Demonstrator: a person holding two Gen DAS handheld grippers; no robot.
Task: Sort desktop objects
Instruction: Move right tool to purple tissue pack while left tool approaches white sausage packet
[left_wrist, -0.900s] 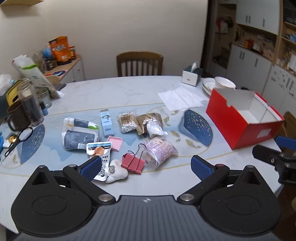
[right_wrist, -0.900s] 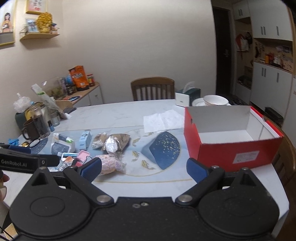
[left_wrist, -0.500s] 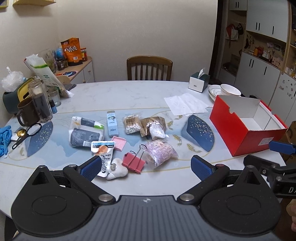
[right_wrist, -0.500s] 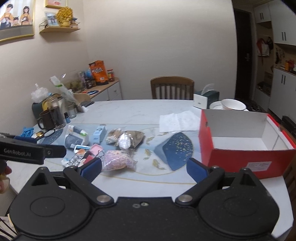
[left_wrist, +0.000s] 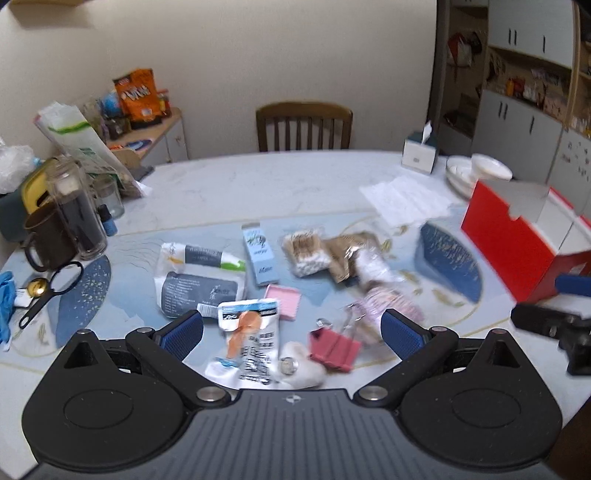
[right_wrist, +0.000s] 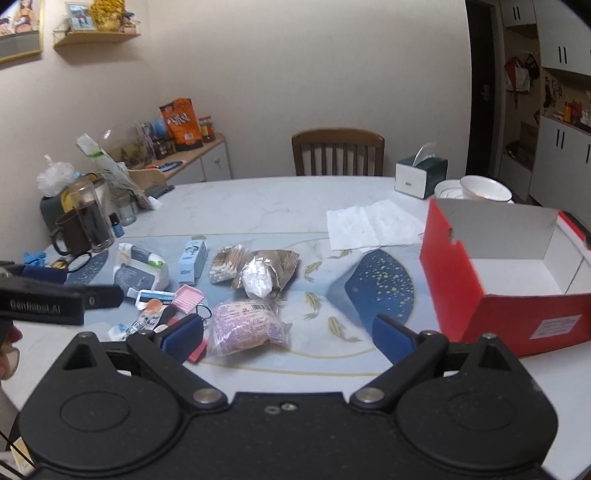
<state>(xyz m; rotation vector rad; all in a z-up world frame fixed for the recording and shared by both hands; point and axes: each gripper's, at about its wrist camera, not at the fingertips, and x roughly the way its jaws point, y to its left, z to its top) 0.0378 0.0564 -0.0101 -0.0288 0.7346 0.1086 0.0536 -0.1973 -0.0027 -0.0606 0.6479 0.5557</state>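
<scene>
- At the near edge of the table (right_wrist: 258, 206), the left gripper (left_wrist: 291, 328) hangs over the clutter with its jaws spread wide and nothing between the pads.
- Just below it lie a white sachet (left_wrist: 251, 332), a pink binder clip (left_wrist: 334, 347) and a small white lump (left_wrist: 306, 365), close together.
- Beside it, the right gripper (right_wrist: 288, 332) is also wide open and holds nothing; a pink packet (right_wrist: 245, 326) lies on the table under its gap.
- Toward the middle sit a pink pad (left_wrist: 282, 301), a grey-and-white pouch (left_wrist: 199, 277), a light blue box (left_wrist: 258, 253), a bag of cotton swabs (right_wrist: 227, 262) and a brown foil bag (right_wrist: 273, 266).
- At the right edge stands an open red box (right_wrist: 517, 280), its white inside bare.
- At the left edge stand a dark mug (right_wrist: 72, 234) and a glass jar (right_wrist: 90, 216).
- At the far edge are a tissue box (right_wrist: 419, 177), stacked bowls (right_wrist: 480, 188) and a wooden chair (right_wrist: 338, 151).
</scene>
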